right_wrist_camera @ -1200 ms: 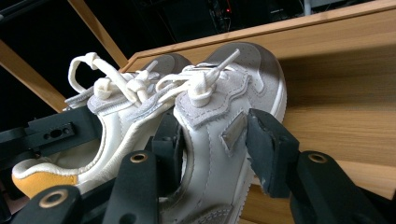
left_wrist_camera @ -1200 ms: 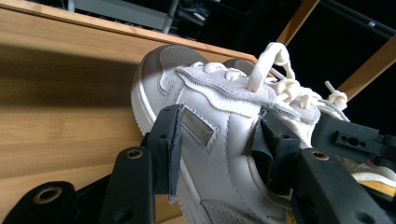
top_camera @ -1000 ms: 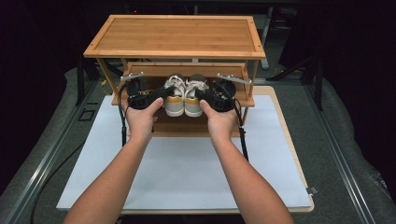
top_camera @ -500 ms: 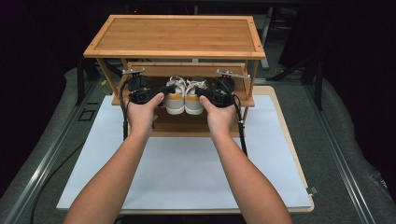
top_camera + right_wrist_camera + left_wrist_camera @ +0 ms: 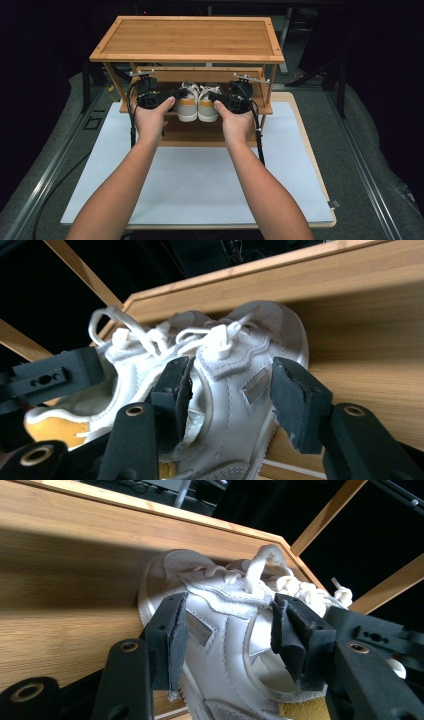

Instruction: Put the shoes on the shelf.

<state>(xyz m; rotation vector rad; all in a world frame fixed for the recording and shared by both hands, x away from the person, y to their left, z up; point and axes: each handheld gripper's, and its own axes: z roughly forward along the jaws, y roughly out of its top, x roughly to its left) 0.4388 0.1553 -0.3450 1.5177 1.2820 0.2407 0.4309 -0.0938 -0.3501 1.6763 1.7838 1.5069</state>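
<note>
Shoes, a white pair with tan heels, sit side by side on the middle shelf (image 5: 260, 107) of a bamboo rack (image 5: 190, 37), heels toward the person. From above, the left shoe (image 5: 187, 104) and the right shoe (image 5: 208, 104) touch along their inner sides, near the centre of the shelf, under the rack's top board.

At about nine o'clock from the pair, the left gripper (image 5: 176, 94) is held in the person's left hand (image 5: 150, 117), reaching inward at the left shoe's outer side. In the left gripper view its two black jaws straddle that shoe's (image 5: 220, 630) side panel; the jaws have just been opening, and the right pad stands clear of the leather, while the left pad lies close against it, so the grasp looks released.

At about three o'clock, the right gripper (image 5: 216, 97) in the right hand (image 5: 237, 122) mirrors it. The right gripper view shows its jaws astride the right shoe (image 5: 225, 385), also just opened wider, with wood showing between the right pad and the shoe. The laces (image 5: 150, 335) lie loose over both tongues. Beneath the rack lies a white mat (image 5: 200, 180) on a wooden board.
</note>
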